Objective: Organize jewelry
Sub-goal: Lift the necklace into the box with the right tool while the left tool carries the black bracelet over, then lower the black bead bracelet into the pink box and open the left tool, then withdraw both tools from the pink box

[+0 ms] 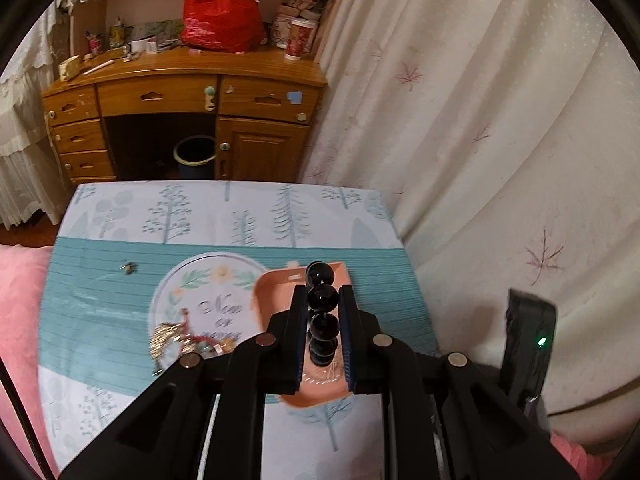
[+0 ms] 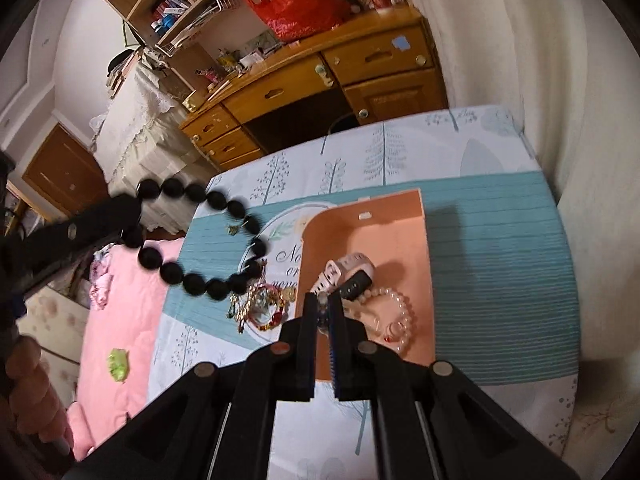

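My left gripper (image 1: 323, 300) is shut on a black bead bracelet (image 1: 322, 298), held above the peach tray (image 1: 276, 292). The right wrist view shows that left gripper (image 2: 134, 220) at the left, with the bracelet's loop (image 2: 216, 290) hanging over the table's left side. My right gripper (image 2: 323, 302) hovers shut over the tray's (image 2: 400, 216) near edge. A small pale thing sits at its tips; I cannot tell whether it is gripped. In the tray lie a white watch (image 2: 348, 268), a black band (image 2: 356, 286) and a pearl bracelet (image 2: 402, 312).
A tangled pile of gold and red jewelry (image 2: 264, 308) lies left of the tray on the patterned tablecloth (image 2: 500, 240), with a small piece (image 1: 129, 267) farther back left. A pink blanket (image 2: 120, 300) borders the left side, a curtain (image 1: 480, 120) the right, and a wooden desk (image 1: 180, 92) stands behind.
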A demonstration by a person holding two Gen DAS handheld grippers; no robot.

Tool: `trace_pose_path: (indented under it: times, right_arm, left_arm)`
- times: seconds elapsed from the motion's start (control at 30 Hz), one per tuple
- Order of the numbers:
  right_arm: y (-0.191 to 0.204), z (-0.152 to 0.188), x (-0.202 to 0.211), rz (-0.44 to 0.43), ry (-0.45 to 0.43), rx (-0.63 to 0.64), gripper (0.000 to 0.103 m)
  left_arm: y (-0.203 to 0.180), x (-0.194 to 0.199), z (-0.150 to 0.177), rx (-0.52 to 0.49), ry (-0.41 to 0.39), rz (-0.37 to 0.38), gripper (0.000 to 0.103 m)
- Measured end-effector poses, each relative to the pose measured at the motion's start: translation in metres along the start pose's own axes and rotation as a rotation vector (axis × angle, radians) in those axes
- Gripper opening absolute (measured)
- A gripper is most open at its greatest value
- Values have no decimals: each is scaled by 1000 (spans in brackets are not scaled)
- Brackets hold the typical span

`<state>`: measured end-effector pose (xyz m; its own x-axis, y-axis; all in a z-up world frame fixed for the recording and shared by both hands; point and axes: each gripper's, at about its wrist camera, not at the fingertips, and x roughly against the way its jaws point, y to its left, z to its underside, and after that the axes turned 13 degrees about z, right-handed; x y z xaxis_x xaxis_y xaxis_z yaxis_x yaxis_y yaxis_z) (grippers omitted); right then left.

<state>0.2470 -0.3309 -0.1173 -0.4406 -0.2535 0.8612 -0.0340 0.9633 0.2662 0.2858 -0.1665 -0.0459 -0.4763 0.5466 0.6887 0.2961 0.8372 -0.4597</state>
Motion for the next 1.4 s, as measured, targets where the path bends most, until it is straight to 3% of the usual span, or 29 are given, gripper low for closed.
trace_pose_path:
  times: [0.13,0.2,0.27,0.33,0.37,0.47,0.5,0.77,0.93,1.0,1.17,1.3,1.4]
  right_arm:
    - [-14,0,-2,-25,29,-18,14]
    - [-21,2,1,-23,23,-32,35]
    - [-30,6,5,-29,21,-63,47]
    - [-38,8,6,-38,30,-87,52]
    - [-41,10,7,-34,33,-93,57]
    - [-47,14,11,-3,30,-95,69]
    - [-48,15,13,2,32,-98,73]
    - [-33,21,11,23,50,-80,80]
    - [-4,33,12,7,62,-73,80]
    - [9,38,13,12,61,-59,80]
    - [56,54,12,53,28,10,80]
    - [86,67,8,67,37,25,80]
    - [106,78,6,94,21,-13,80]
  left_arm:
    - [-14,-21,-3,-25,32,13,13]
    - [-17,-30,-3,-14,47,19,13]
    - [-17,-36,-1,-5,59,21,13]
    - [-17,-41,1,4,77,30,15]
    - [-18,-42,3,8,81,32,24]
    - [-17,-42,5,27,100,2,72]
    - [-16,-37,7,26,89,-12,74]
    - [16,9,32,80,82,-165,81]
    - [59,47,66,194,83,-253,82]
    - [78,62,82,244,95,-258,89]
    - [123,100,118,329,122,-287,89]
    - [152,132,135,331,126,-345,89]
    - [168,157,144,321,111,-346,89]
